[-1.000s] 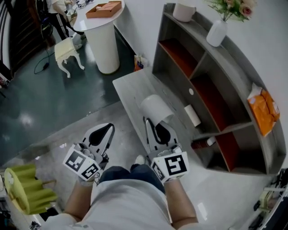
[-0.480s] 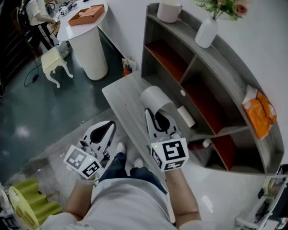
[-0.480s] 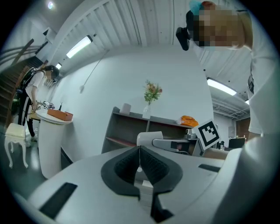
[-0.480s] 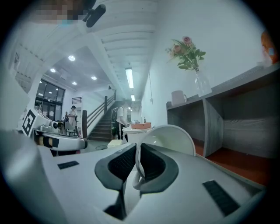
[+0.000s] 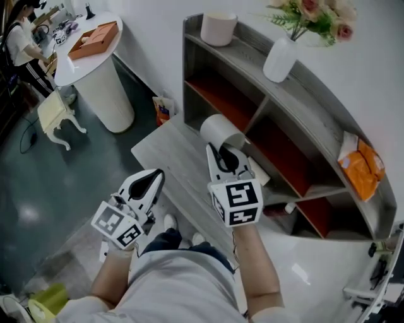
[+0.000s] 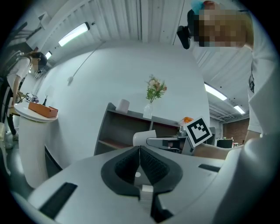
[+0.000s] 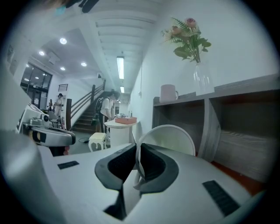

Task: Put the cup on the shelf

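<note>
Before the grey shelf (image 5: 328,104), the right tool (image 5: 222,153) pinches the white cup (image 5: 219,129) by its rim, the cup jutting ahead; the left tool (image 5: 153,175) alongside is pressed together, empty.

White cup (image 5: 219,129), grey wood-grain shelf (image 5: 328,94) with rust-red insides, white vase (image 5: 279,58), pink flowers (image 5: 312,11), orange bag (image 5: 361,165).

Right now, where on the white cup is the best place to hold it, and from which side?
By the thin loop that looks like its handle, coming from the person's side. The right gripper already has its jaws shut on it, so the wide round body of the cup sticks out ahead, free to enter the shelf first.
</note>
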Demonstrator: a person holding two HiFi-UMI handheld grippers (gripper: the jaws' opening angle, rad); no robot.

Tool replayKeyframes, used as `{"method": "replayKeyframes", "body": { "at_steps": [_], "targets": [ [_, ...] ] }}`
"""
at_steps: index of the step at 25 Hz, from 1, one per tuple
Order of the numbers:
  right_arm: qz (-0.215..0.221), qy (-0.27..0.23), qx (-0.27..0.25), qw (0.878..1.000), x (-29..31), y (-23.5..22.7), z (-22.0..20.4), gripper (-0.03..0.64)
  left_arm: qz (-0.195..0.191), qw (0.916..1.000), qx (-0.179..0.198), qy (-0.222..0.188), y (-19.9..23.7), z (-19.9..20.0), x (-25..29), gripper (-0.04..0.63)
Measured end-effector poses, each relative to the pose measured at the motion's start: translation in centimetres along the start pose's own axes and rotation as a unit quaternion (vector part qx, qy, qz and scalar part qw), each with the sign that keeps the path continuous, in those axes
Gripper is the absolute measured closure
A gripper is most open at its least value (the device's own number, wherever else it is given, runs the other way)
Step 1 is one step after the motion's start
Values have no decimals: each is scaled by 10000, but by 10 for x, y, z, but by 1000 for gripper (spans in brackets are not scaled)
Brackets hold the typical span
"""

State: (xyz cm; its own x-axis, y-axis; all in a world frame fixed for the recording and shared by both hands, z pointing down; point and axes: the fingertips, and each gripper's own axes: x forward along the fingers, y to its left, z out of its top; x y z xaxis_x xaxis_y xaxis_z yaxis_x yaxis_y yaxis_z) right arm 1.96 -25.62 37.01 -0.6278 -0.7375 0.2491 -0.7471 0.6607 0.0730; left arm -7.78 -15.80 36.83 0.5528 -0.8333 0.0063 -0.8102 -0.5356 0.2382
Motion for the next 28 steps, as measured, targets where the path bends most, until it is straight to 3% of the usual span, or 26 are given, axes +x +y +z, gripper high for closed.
{"method": "replayKeyframes", "body": {
  "at_steps": [15,28],
  "targets": [
    [-1021,996,-442,9888,98,-84,-3,577,-559,9981,-178,160,63,7,53,578],
    [-1382,1721,-1041,9698,138,-114,-15,575,-758,9961,-420,177,98,4,76,578]
  ]
}}
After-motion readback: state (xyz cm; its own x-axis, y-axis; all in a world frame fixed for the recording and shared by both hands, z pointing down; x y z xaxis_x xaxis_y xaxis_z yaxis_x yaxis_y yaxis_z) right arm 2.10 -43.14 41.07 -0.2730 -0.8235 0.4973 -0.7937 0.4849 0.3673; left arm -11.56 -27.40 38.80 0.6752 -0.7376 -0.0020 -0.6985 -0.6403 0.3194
